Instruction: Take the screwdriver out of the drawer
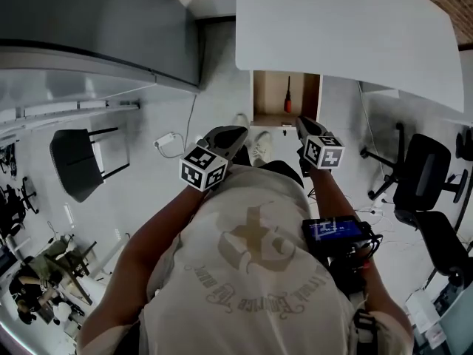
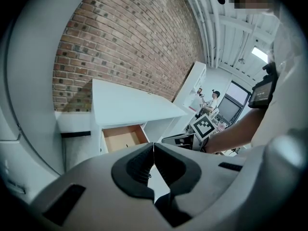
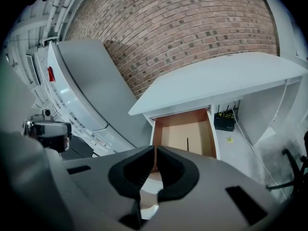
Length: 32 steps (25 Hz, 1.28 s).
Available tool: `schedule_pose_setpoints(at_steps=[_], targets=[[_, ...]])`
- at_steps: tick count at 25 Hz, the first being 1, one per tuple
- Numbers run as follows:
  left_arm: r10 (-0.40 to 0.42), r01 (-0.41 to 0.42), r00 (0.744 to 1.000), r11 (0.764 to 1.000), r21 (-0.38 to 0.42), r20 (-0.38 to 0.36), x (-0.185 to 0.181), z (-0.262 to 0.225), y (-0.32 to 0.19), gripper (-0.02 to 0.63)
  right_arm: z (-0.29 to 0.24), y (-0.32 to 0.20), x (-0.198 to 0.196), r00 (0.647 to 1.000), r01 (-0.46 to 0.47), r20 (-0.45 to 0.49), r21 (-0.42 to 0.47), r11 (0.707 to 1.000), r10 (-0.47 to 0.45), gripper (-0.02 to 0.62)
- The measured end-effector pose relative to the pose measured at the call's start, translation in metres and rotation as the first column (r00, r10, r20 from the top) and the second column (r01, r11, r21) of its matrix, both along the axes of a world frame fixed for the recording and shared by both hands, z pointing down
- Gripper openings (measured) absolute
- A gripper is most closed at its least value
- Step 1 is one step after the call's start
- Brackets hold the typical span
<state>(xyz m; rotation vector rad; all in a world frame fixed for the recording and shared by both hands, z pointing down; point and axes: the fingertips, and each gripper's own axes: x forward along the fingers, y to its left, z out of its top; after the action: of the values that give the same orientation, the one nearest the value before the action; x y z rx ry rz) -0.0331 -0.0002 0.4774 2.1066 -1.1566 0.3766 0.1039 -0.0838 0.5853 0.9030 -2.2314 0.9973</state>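
Note:
The drawer (image 1: 269, 95) stands pulled out from under the white desk (image 1: 347, 28). Inside it lies the screwdriver (image 1: 287, 95), red handle toward the front. Both grippers hover in front of the drawer, apart from it. My left gripper (image 1: 233, 133) is to the drawer's lower left and shut on nothing. My right gripper (image 1: 302, 123) is near the drawer's front right corner, also shut and empty. The right gripper view looks over its closed gripper (image 3: 155, 153) into the drawer (image 3: 175, 134), where the screwdriver (image 3: 187, 144) shows as a thin dark line. The left gripper (image 2: 153, 150) points past the drawer (image 2: 122, 137).
Black office chairs (image 1: 421, 172) stand at the right and another black chair (image 1: 77, 161) at the left. A large grey cabinet (image 1: 96, 28) fills the upper left. A cable and plug (image 1: 170, 140) lie on the floor. A black box (image 3: 224, 122) sits under the desk.

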Motion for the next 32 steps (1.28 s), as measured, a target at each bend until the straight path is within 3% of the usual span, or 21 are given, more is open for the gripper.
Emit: schedule_pose_setpoints(at_steps=[4, 9, 12, 32], targets=[[-0.013, 0.013, 1.000, 1.000, -0.012, -0.003, 0.005, 0.002, 0.006, 0.023, 0.006, -0.007, 0.012, 0.999, -0.040, -0.003, -0.015, 0.999, 0.040, 0.026], [-0.022, 0.022, 1.000, 0.999, -0.025, 0.000, 0.010, 0.000, 0.013, 0.023, 0.010, -0.007, 0.012, 1.000, -0.026, -0.006, -0.035, 0.999, 0.026, 0.029], [-0.027, 0.028, 1.000, 0.999, -0.023, 0.001, 0.016, -0.008, 0.014, 0.023, 0.014, -0.005, 0.012, 1.000, -0.028, -0.009, -0.063, 0.998, 0.028, 0.116], [-0.063, 0.060, 0.997, 0.994, -0.094, -0.034, 0.011, 0.046, 0.032, 0.023, 0.105, -0.009, 0.004, 0.988, -0.064, -0.146, -0.155, 0.986, 0.042, 0.115]])
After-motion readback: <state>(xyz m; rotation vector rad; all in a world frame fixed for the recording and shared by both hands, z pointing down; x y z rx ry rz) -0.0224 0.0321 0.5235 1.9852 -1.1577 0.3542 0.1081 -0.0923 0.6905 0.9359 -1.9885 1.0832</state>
